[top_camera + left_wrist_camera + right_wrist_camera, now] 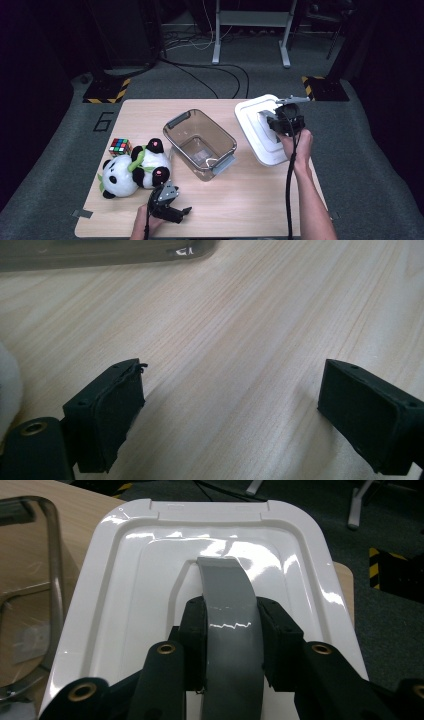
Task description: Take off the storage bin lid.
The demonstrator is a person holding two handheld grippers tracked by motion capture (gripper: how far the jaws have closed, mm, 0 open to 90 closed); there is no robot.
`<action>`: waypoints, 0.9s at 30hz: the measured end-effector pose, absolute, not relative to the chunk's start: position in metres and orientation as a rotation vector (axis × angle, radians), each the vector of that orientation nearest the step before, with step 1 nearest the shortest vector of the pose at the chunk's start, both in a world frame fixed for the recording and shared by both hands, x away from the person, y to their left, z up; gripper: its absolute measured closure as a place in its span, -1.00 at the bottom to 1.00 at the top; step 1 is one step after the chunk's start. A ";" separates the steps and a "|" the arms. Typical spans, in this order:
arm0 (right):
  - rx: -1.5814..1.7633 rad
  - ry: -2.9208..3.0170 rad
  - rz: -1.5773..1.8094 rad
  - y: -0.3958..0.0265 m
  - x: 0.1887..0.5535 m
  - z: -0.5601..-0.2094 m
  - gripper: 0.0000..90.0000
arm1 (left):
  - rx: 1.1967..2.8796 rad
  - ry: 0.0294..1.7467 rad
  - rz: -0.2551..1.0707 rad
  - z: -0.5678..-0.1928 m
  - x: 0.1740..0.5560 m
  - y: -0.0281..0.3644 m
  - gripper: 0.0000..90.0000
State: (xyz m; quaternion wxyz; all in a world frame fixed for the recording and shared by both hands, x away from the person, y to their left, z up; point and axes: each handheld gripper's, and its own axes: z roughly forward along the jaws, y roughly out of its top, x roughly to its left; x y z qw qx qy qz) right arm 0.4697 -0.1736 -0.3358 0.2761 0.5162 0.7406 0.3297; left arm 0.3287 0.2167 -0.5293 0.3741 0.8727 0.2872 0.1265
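A white plastic lid (252, 125) lies at the table's far right, partly over the edge, beside a clear storage bin (175, 122) in the middle. My right gripper (277, 122) is on top of the lid. In the right gripper view the lid (125, 580) spreads out ahead, and my right gripper (231, 630) is shut on its grey arched handle (225, 585), a pad pressed against each side. My left gripper (185, 210) rests low near the table's front edge, right of the plush. In its own view my left gripper (230, 405) is open over bare wood.
A panda plush (132, 170) lies at the front left with a colour cube (120, 146) just behind it. The bin's rim (45, 555) is left of the lid. The bin's base (100, 255) and a bit of white plush (7, 385) edge the left gripper view.
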 end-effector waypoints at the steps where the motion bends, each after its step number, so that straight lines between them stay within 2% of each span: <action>1: 1.398 1.984 0.881 -0.175 0.470 -0.338 0.49 | 2.233 0.733 0.323 -0.529 0.329 0.217 -0.76; 14: 1.555 1.944 0.826 -0.195 0.486 -0.383 0.49 | 2.235 0.734 0.326 -0.529 0.329 0.217 -0.76; 27: 1.701 1.868 0.800 -0.192 0.496 -0.420 0.48 | 2.232 0.739 0.322 -0.529 0.328 0.217 -0.76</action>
